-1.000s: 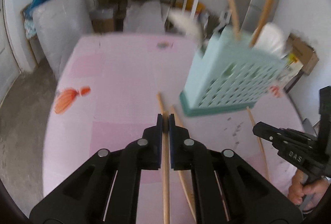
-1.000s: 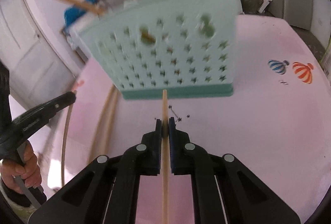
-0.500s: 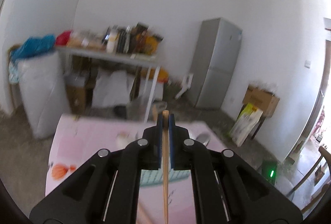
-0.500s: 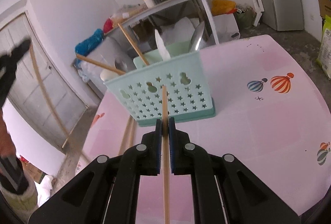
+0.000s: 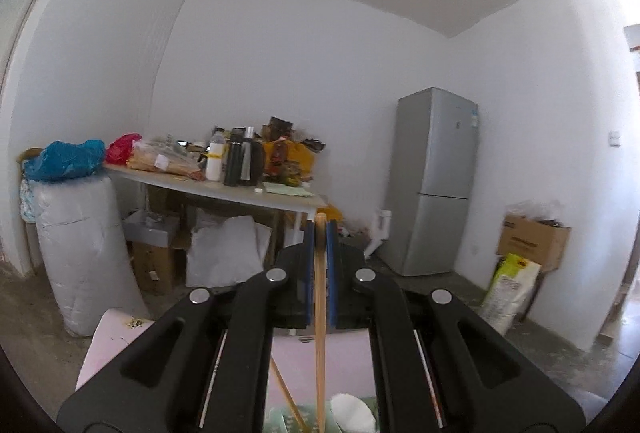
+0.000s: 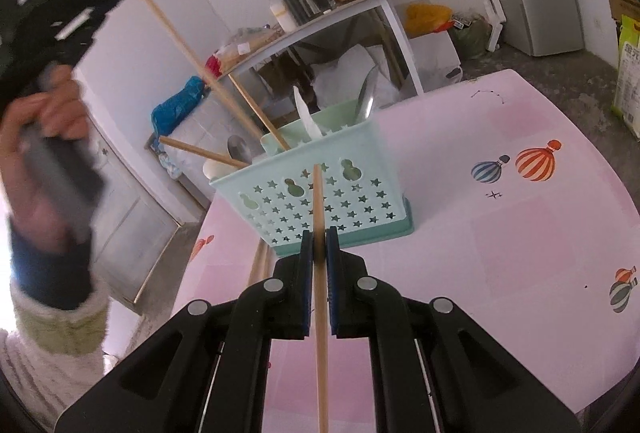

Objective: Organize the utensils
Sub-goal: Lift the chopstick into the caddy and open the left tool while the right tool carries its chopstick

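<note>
A second ago the left gripper (image 5: 319,229) sat low over the pink table (image 6: 520,233), pinching a chopstick (image 5: 319,313) that lay flat; now it is raised and points level at the far wall, with the fridge (image 5: 434,181) and the cluttered shelf (image 5: 224,189) ahead. From the right wrist view it shows blurred at the upper left, held in the person's left hand (image 6: 44,121), its chopstick slanting down into the basket (image 6: 320,201). The right gripper (image 6: 319,245) has pulled back from the basket, which filled its view before and now stands smaller on the table. Its jaws are pressed onto a second chopstick (image 6: 320,313), whose tip overlaps the basket's star-punched front in the picture; whether it touches I cannot tell.

In the left wrist view only the basket's rim shows at the bottom edge, behind the gripper body. The left hand and the gripper it holds are smeared by motion. More chopsticks (image 6: 258,265) lie on the table left of the basket, partly hidden; how many I cannot tell.

The yellow bag (image 6: 628,73) at the right edge bears printing, cut off and unreadable.
</note>
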